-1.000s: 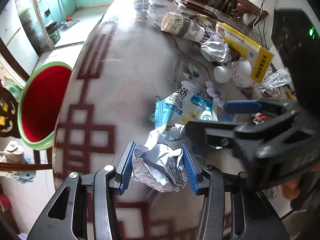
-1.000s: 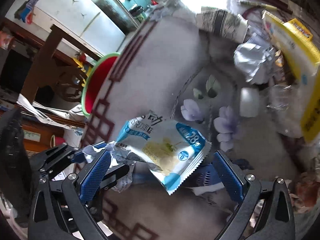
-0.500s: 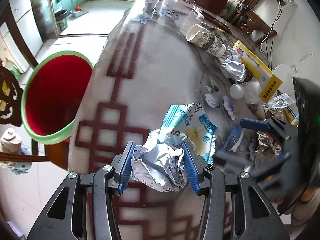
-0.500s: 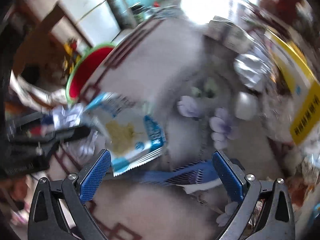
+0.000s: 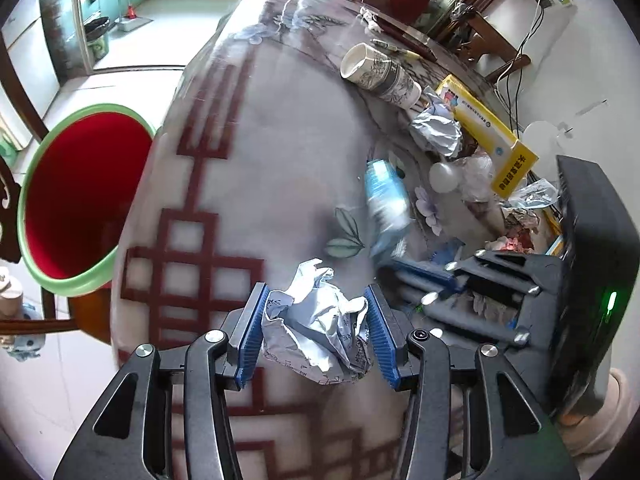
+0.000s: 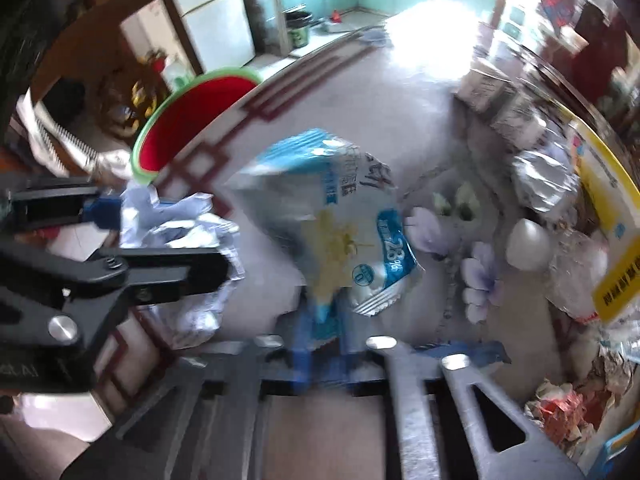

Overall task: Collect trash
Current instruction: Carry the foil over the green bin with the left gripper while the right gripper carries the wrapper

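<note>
Left wrist view: left gripper [image 5: 316, 326] is clamped on a crumpled paper ball [image 5: 318, 330], blue pads touching both sides, held above the near edge of the patterned table [image 5: 280, 140]. The red bin with green rim [image 5: 76, 200] sits off the table's left edge, lower down, well apart from the ball

Right wrist view is motion-blurred. Right gripper [image 6: 320, 332] looks pinched on the bottom corner of a blue-white snack wrapper [image 6: 332, 224], which stands up from the jaws (pads smeared, so the grasp is a judgement, not certain). The left gripper and its paper sit just beside the wrapper, on the left

More trash remains on the far right of the table: paper cup [image 5: 380, 70] on its side, foil wad [image 5: 436, 130], yellow box [image 5: 488, 136], clear plastic scraps

Risks:
- wrapper is held by a thin corner only; a fast swing toward the bin could slip it out
- the two grippers are close; crossing paths to the bin could knock the paper or wrapper loose
- paper is light and springy; releasing short of the rim drops it on the floor
</note>
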`<state>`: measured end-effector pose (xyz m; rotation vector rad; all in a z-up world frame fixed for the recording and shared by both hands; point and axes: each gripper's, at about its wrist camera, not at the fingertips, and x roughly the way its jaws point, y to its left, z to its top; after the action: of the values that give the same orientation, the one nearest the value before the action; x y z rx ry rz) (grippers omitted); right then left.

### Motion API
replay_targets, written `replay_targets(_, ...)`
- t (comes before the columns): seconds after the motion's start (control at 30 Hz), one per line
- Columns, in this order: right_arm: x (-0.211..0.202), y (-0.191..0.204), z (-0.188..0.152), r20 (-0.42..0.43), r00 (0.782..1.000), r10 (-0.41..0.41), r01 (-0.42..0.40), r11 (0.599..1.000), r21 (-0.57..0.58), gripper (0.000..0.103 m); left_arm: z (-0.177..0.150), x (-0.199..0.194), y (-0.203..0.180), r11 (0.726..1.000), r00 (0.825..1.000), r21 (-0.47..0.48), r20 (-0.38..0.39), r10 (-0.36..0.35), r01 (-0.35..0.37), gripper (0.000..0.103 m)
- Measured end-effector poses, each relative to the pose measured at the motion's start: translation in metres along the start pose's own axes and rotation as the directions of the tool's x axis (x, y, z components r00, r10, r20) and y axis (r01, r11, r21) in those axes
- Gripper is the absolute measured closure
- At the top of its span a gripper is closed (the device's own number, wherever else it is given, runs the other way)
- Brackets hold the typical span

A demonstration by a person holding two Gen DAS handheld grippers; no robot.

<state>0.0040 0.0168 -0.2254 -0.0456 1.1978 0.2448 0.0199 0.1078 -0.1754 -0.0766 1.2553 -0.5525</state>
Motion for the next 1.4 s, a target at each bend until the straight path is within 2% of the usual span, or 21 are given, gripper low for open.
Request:
replay_targets(0.17, -0.030, -0.032, 0.003, 0.075, 0.997, 0.025, -0.036, 0.986, 0.162, 0.099, 0.006, -0.010, 0.010, 0.999, 0.999, -0.009, 0.036, 0.032, -0.032, 0.057)
replay_targets(0.4, -0.073, -0.055, 0.008, 0.163, 0.986, 0.038, -0.078, 0.966, 0.246, 0.099, 0.018, -0.025, 0.030, 0.996, 0.993, -0.060, 0.095, 0.074, -0.069, 0.057)
replay_targets(0.6, -0.092, -0.048, 0.023, 0.205, 0.977, 0.061, -0.105, 0.971, 0.214, 0.099, 0.030, -0.040, 0.047, 0.990, 0.982, -0.087, 0.146, 0.123, -0.111, 0.057)
replay_targets(0.77, -0.093, -0.029, 0.041, 0.230, 0.969, 0.093, -0.135, 0.975, 0.175, 0.099, 0.037, -0.048, 0.065, 0.984, 0.973, -0.122, 0.173, 0.154, -0.134, 0.057)
replay_targets(1.2, -0.071, 0.022, 0.099, 0.255, 0.940, 0.225, -0.250, 0.966, 0.067, 0.099, 0.047, -0.058, 0.114, 0.965, 0.959, -0.196, 0.187, 0.212, -0.175, 0.057)
replay_targets(1.4, -0.046, 0.052, 0.130, 0.222, 0.924, 0.310, -0.321, 0.947, 0.013, 0.099, 0.060, -0.059, 0.137, 0.953, 0.952, -0.244, 0.201, 0.228, -0.177, 0.057)
